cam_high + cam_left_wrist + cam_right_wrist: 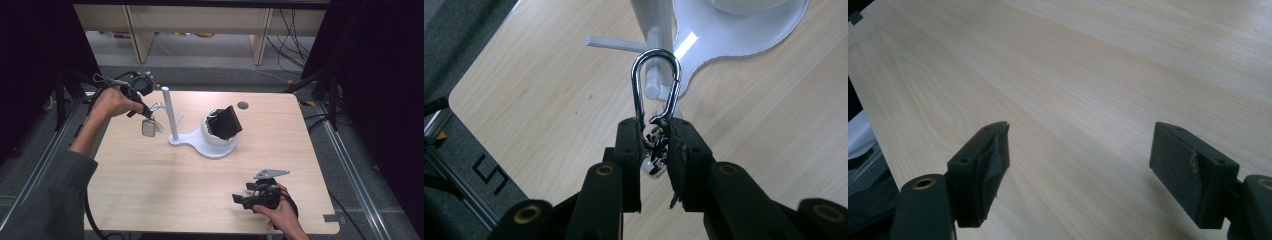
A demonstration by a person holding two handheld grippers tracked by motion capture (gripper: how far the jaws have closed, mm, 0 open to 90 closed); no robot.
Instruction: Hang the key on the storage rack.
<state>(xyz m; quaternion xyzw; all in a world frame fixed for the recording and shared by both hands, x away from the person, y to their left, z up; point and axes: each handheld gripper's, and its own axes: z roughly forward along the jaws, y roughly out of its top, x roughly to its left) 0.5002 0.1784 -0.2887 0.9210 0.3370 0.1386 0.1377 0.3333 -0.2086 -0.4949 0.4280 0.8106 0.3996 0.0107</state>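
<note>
In the left gripper view my left gripper [655, 135] is shut on the lower end of a shiny metal carabiner [656, 87], whose loop points at the white stand's post [653, 20] and its short pegs [651, 75]. In the high view the left gripper [145, 112] hovers just left of the white post [169, 112], holding the carabiner [157, 106], and a small tag [148, 128] dangles below it. My right gripper [245, 199] rests open near the table's front right; its jaws [1080, 150] stand wide over bare wood with nothing between them.
The white stand's base [210, 145] carries a white bowl with a black boxy object [225, 122] leaning in it. A small round grommet [243, 105] sits near the table's far edge. Dark curtains flank the table; shelving legs and cables lie beyond.
</note>
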